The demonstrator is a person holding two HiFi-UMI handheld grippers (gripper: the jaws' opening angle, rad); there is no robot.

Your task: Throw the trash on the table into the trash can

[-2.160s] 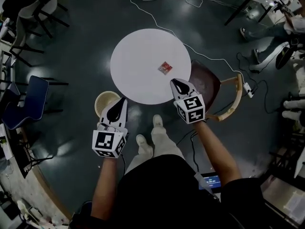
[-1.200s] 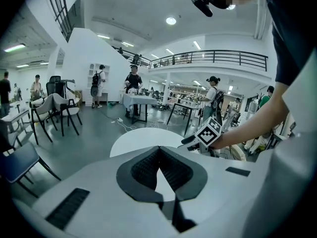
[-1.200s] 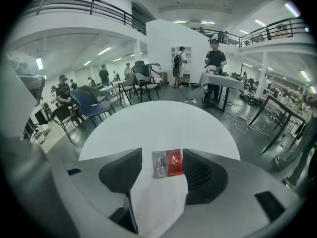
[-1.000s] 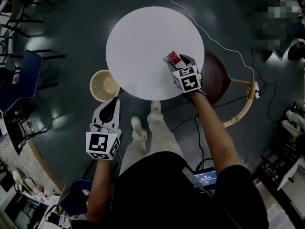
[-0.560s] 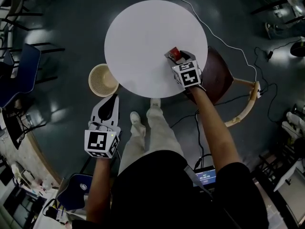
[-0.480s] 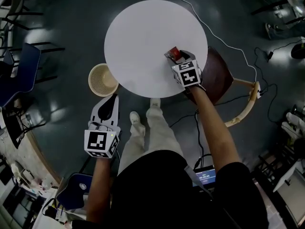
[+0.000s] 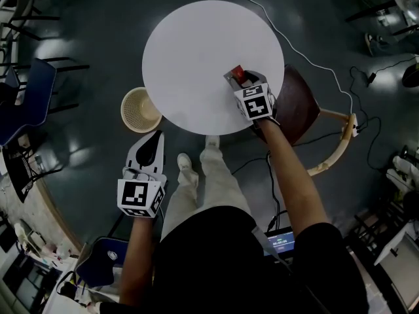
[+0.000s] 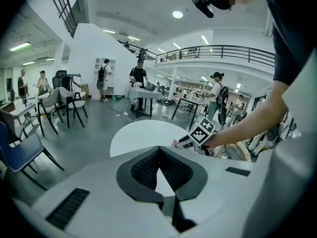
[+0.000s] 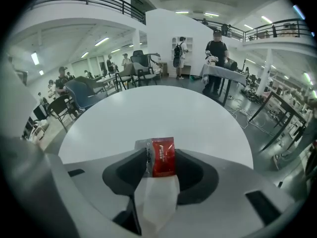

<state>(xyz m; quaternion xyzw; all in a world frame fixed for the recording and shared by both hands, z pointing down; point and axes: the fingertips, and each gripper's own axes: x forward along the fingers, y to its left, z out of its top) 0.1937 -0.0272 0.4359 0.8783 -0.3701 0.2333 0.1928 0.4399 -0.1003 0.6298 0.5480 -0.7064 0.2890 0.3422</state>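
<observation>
- The right tool (image 7: 236,78) has just been closing. Its pads now bear on the two side edges of the red packet (image 9: 162,160), which fills the gap between them, and the packet's silver left edge curls up against the left pad.
- The packet lies flat on the round white surface (image 7: 196,51), near the rim on my right. Its far end sticks out a little past the tool's tips.
- That tool points steeply down at the surface, and its marker cube (image 7: 254,102) faces up towards the head camera.
- The left tool (image 8: 159,150) holds nothing, and its pads meet at the tips. It hangs over the dark floor, off the near left edge of the surface and well apart from the packet.
- The trash can (image 7: 139,108), a pale woven basket, stands on the floor just beside the surface's left rim. It is a little beyond the left tool's tips.
- A brown chair (image 7: 294,106) is tucked against the right side of the surface, beside my right arm.
- A white cable (image 7: 308,61) runs across the floor past the far right of the surface.
- In the gripper views, other people stand around desks in the hall further back.
</observation>
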